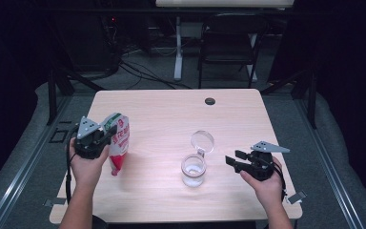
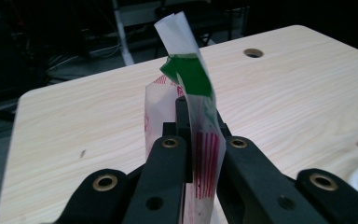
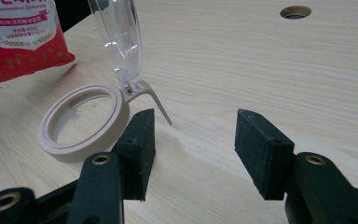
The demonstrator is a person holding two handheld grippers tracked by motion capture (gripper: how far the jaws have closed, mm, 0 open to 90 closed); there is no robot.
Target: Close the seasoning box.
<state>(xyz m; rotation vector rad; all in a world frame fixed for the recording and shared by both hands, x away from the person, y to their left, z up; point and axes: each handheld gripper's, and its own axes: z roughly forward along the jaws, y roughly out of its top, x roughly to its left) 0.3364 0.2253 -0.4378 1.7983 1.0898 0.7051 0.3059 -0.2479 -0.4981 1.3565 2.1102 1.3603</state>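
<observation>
While the left tool (image 1: 106, 135) pinches one red-and-white pouch (image 1: 118, 149) near its top, above the table's (image 1: 162, 114) left side, the right tool (image 1: 232, 158) hovers with jaws wide and empty just right of one clear jar (image 1: 193, 169). Its hinged lid (image 1: 202, 141) stands open. Printed lettering on the pouch is visible from the right gripper view; its green top edge from the left.

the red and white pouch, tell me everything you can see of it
The pouch is a soft plastic bag, red and white with printed lettering, a green patch near its top and a white strip above that. It stands roughly upright at the left side of the table, its red bottom end at the wood. The left gripper is shut on its upper part, jaws pressing both faces. The top edge looks folded or twisted.
</observation>
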